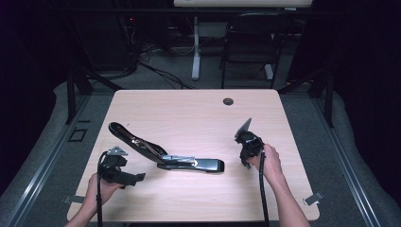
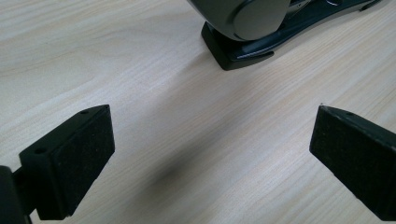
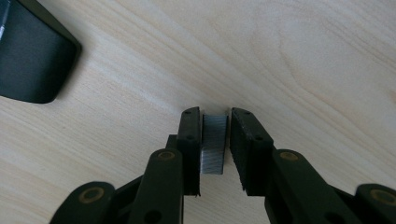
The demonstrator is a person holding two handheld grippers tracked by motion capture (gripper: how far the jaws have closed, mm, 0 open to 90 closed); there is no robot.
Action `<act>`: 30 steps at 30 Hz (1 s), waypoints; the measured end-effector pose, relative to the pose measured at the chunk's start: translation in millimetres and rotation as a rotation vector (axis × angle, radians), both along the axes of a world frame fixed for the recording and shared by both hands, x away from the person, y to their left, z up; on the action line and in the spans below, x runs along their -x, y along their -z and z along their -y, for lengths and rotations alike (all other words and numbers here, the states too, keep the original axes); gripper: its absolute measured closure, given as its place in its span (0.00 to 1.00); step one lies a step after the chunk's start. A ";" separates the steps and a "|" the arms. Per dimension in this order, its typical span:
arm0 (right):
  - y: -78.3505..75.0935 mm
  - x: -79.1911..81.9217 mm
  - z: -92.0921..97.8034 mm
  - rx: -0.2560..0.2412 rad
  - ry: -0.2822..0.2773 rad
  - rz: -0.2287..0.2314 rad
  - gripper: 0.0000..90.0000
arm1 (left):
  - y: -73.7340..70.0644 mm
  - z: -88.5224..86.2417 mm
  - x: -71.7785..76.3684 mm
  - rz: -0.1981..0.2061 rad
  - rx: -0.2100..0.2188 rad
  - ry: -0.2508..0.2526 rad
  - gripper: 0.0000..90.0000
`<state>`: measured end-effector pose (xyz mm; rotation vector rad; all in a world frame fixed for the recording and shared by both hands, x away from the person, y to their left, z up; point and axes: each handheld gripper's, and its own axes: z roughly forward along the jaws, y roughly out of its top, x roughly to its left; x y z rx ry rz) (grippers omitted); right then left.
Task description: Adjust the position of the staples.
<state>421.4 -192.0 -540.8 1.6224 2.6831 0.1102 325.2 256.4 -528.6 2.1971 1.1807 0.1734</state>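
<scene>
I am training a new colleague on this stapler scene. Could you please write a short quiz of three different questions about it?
1. True or false: the stapler lies on the table with its top arm swung open.
2. What does the right gripper hold between its jaws? A) a pen B) a strip of staples C) nothing
3. Fill in: the jaws of the left gripper stand wide ____, pointing toward one end of the stapler.

Key: 1 true; 2 B; 3 open.
</scene>
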 end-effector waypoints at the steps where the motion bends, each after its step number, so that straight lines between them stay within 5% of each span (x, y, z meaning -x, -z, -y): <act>1: -0.2 -0.5 0.4 0.001 -0.005 -0.006 0.83 | 0.1 0.0 0.0 0.002 0.001 -0.001 0.00; 30: -5.7 -0.4 4.6 -0.003 -0.027 -0.012 0.87 | 0.1 -0.8 -1.0 -0.003 0.000 0.005 0.00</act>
